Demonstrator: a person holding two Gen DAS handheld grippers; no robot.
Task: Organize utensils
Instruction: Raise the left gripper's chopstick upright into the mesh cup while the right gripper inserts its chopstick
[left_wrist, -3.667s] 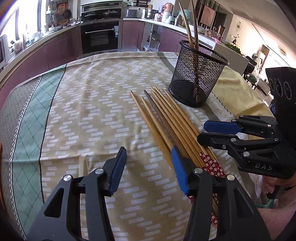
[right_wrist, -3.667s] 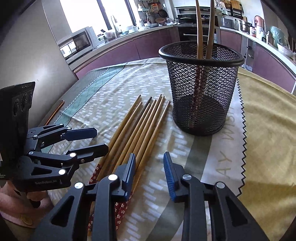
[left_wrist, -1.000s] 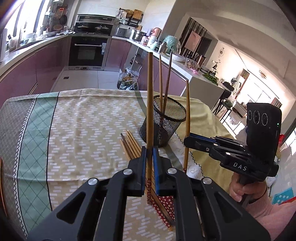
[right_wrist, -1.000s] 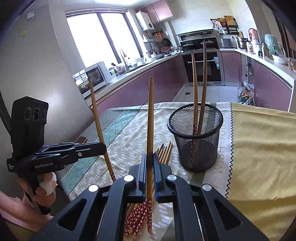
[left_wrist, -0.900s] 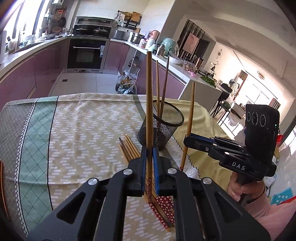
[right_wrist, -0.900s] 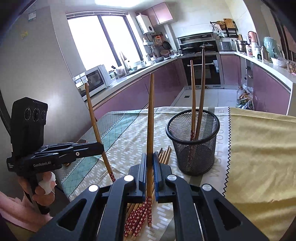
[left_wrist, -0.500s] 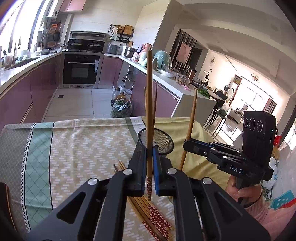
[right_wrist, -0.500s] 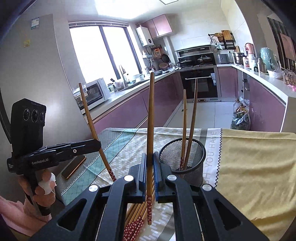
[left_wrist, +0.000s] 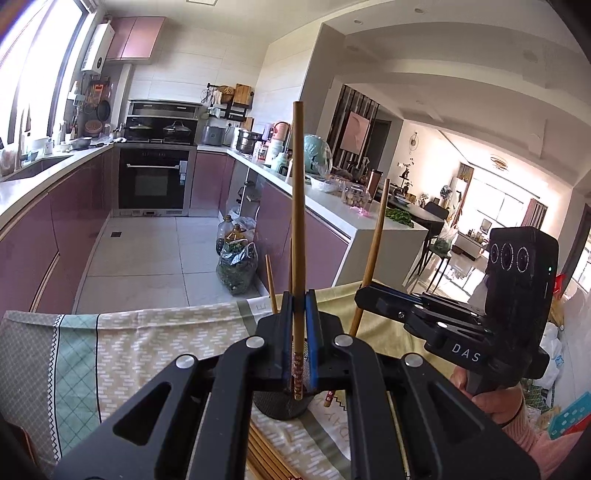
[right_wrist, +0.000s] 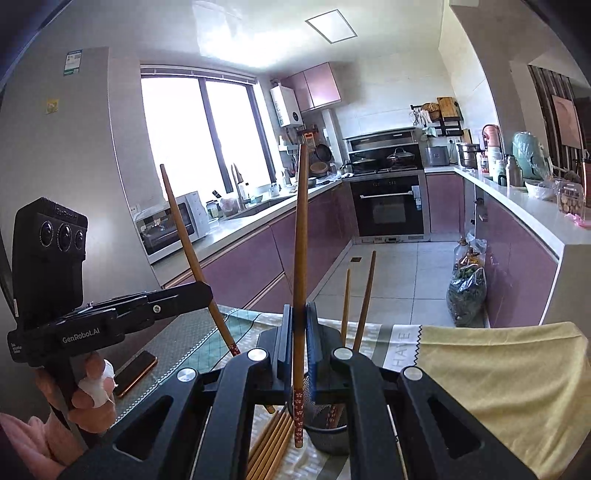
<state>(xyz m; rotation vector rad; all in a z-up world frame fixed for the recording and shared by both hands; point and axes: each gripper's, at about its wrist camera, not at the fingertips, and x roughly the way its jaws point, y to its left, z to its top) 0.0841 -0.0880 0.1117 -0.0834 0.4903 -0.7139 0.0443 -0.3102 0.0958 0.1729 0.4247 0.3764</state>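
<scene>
My left gripper (left_wrist: 297, 325) is shut on a wooden chopstick (left_wrist: 296, 221) that stands upright, its red patterned end hanging below the pads. The right gripper (right_wrist: 299, 332) is likewise shut on an upright chopstick (right_wrist: 301, 240). Each wrist view also shows the other gripper beside it: the right gripper (left_wrist: 365, 295) with its tilted chopstick (left_wrist: 373, 251), and the left gripper (right_wrist: 201, 291) with its own chopstick (right_wrist: 184, 236). The black mesh holder (right_wrist: 328, 432) sits low behind the jaws with two chopsticks (right_wrist: 365, 295) standing in it. Several loose chopsticks (right_wrist: 273, 439) lie on the table beside it.
A patterned tablecloth (left_wrist: 129, 339) covers the table, with a yellow cloth (right_wrist: 498, 376) on the right part. A phone (right_wrist: 135, 371) lies near the table's left edge. A hand (right_wrist: 92, 398) grips the left gripper's handle. Kitchen counters and floor lie beyond.
Both grippers have risen with their chopsticks held upright. The table and mesh holder have sunk low in both views, the holder now mostly hidden behind the jaws.
</scene>
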